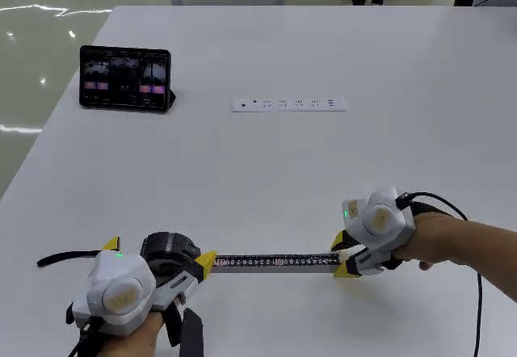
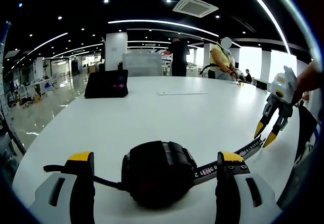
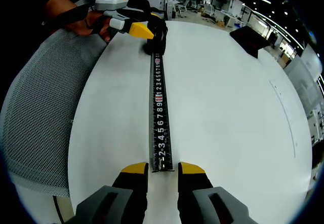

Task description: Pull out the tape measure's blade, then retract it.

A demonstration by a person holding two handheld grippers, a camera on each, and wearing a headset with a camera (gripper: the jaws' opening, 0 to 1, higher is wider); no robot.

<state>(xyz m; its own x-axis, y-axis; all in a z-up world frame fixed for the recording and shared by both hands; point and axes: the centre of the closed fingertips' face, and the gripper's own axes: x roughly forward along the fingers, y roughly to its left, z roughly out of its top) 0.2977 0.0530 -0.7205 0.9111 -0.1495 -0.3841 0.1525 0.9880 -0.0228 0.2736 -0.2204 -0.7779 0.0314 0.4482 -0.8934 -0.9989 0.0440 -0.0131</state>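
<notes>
Tape measure (image 1: 171, 252) is lying on the white counter (image 1: 323, 171) at the lower left of the head view. Its case (image 2: 159, 176) is showing as a rounded, chunky black body with a ribbed, matte surface. A thin black strap (image 1: 65, 257) is trailing from the case toward the left edge.

The blade (image 1: 275, 260) is stretching out flat on the counter as a narrow dark strip printed with pale numbers and tick marks. Its long axis is running left to right across the bottom of the head view, with the case at the left end and the tip pointing right. In the right gripper view the numbers are climbing from the near tip toward the case at the top of the frame.

The left gripper (image 1: 160, 254) is standing open, its yellow-tipped grey jaws straddling the case with a gap on each side in the left gripper view. The right gripper (image 3: 163, 169) is pinching the blade's tip, one yellow-tipped jaw sitting at each edge of the strip.

The counter is looking smooth and faintly glossy. Toward its upper left a dark tablet (image 1: 125, 77) is leaning upright with its screen lit. Near the upper middle a flat white power strip (image 1: 289, 104) is lying well apart from the tape measure.
</notes>
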